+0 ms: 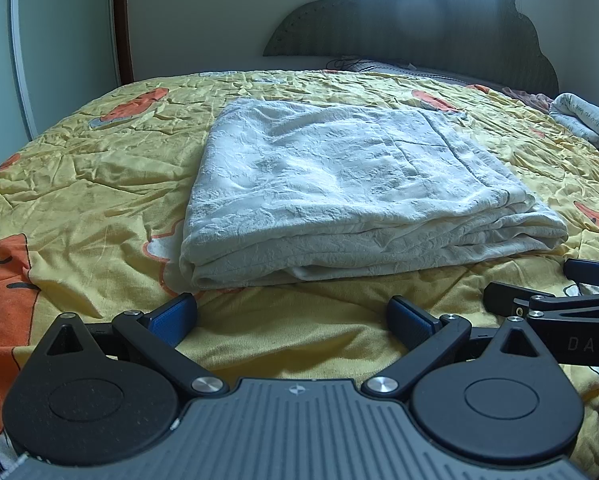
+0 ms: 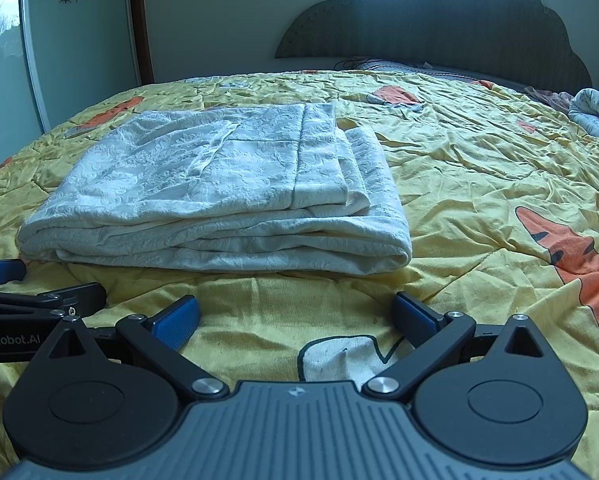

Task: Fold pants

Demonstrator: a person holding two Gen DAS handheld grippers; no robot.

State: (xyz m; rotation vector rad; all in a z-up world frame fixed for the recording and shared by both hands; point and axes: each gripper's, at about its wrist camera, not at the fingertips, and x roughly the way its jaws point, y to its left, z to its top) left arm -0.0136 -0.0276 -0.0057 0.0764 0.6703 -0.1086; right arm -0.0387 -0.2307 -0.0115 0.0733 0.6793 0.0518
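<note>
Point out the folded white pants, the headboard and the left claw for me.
Folded white textured pants (image 1: 339, 176): left wrist view, top layer.
Dark scalloped padded headboard (image 2: 439, 20): right wrist view, centre panel.
Left claw (image 1: 291, 320): left wrist view, between fingertips.

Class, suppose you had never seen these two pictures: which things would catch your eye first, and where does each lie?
First the white folded pants, a neat stack in the middle of the bed on the yellow quilt with orange cartoon prints. Next the two grippers, left gripper and right gripper, both open with blue pads, near the stack's front edge and holding nothing. Behind stands a dark scalloped headboard.
</note>
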